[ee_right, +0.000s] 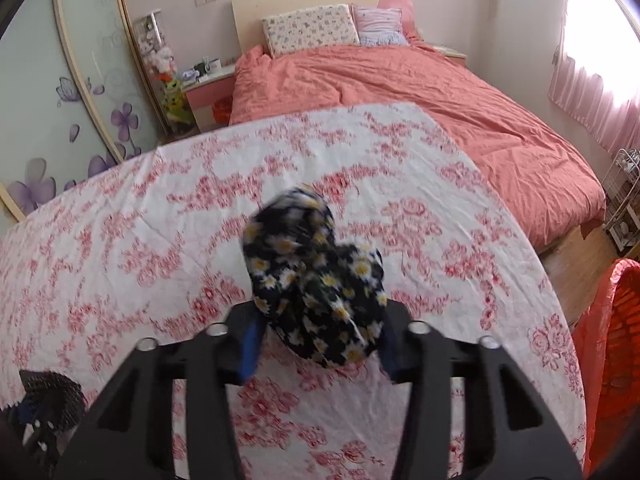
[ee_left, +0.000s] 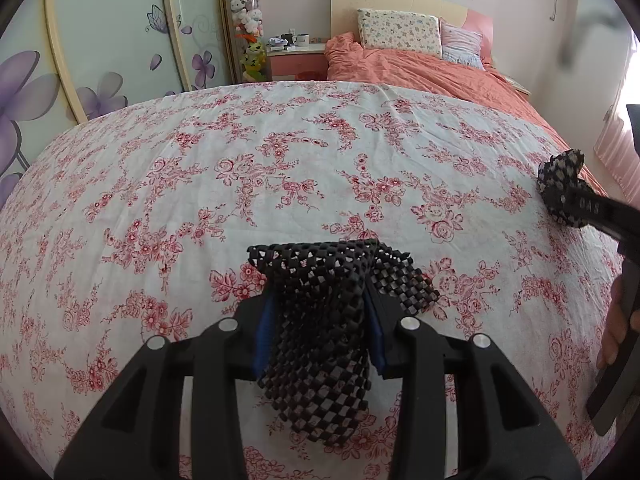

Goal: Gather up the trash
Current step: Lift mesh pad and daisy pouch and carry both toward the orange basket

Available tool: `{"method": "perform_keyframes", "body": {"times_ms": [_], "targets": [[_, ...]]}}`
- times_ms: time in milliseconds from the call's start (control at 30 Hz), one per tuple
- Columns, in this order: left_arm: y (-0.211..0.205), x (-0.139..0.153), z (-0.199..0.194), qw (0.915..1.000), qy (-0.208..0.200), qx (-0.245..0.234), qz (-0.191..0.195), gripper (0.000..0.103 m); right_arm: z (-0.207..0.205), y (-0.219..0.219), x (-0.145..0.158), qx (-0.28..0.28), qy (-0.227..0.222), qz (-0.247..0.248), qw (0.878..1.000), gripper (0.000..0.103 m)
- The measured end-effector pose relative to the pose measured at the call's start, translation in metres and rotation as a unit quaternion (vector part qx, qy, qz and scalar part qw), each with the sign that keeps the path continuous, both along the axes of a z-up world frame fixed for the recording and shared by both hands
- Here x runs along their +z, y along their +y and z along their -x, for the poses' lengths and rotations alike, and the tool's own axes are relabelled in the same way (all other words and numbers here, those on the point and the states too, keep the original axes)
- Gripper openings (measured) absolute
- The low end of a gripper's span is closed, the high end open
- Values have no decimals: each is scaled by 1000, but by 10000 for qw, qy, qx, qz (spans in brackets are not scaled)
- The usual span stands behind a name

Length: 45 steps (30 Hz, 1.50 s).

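Note:
My left gripper (ee_left: 320,316) is shut on a piece of black mesh netting (ee_left: 320,344) that droops over the table with the red-flowered white cloth (ee_left: 240,168). My right gripper (ee_right: 320,328) is shut on a crumpled black cloth with daisy print (ee_right: 316,276), held above the same table (ee_right: 160,216). The right gripper and its daisy cloth (ee_left: 560,184) also show at the right edge of the left wrist view. The left gripper with the mesh (ee_right: 52,404) shows at the lower left of the right wrist view.
An orange basket lined with a red bag (ee_right: 616,360) stands on the floor right of the table. Beyond the table are a bed with a salmon cover (ee_right: 420,92), a nightstand (ee_right: 208,92), a wardrobe with painted flowers (ee_left: 80,60) and a white wire rack (ee_right: 624,200).

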<state>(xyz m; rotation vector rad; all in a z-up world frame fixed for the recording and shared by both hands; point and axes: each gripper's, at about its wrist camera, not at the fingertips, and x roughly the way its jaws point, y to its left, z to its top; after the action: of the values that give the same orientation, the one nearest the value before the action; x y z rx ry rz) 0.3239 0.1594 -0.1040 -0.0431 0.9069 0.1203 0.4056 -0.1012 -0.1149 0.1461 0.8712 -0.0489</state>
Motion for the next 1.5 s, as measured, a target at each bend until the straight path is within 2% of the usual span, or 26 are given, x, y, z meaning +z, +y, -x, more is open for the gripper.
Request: {"method": "perform_keyframes", "body": {"times_ms": [133, 367, 533, 633, 900, 1100, 1500], "targets": [[0, 0, 0, 10000, 0, -1, 0, 39, 18, -7, 3, 125, 50, -151, 9998, 30], [0, 0, 0, 10000, 1, 0, -2, 39, 70, -20, 2, 424, 169, -192, 9988, 30], [-2, 0, -1, 10000, 4, 3, -24, 39, 102, -14, 3, 713, 152, -15, 9973, 30], [-2, 0, -1, 10000, 7, 8, -35, 40, 116, -8, 1, 866, 43, 262, 9959, 30], [-1, 0, 0, 10000, -1, 16, 31, 40, 115, -6, -2, 839, 29, 326, 9959, 30], [2, 0, 0, 9999, -13, 48, 117, 42, 118, -11, -3, 646, 29, 200, 9977, 30], [2, 0, 0, 9999, -8, 39, 121, 45, 117, -10, -4, 667, 29, 200, 9976, 32]]}}
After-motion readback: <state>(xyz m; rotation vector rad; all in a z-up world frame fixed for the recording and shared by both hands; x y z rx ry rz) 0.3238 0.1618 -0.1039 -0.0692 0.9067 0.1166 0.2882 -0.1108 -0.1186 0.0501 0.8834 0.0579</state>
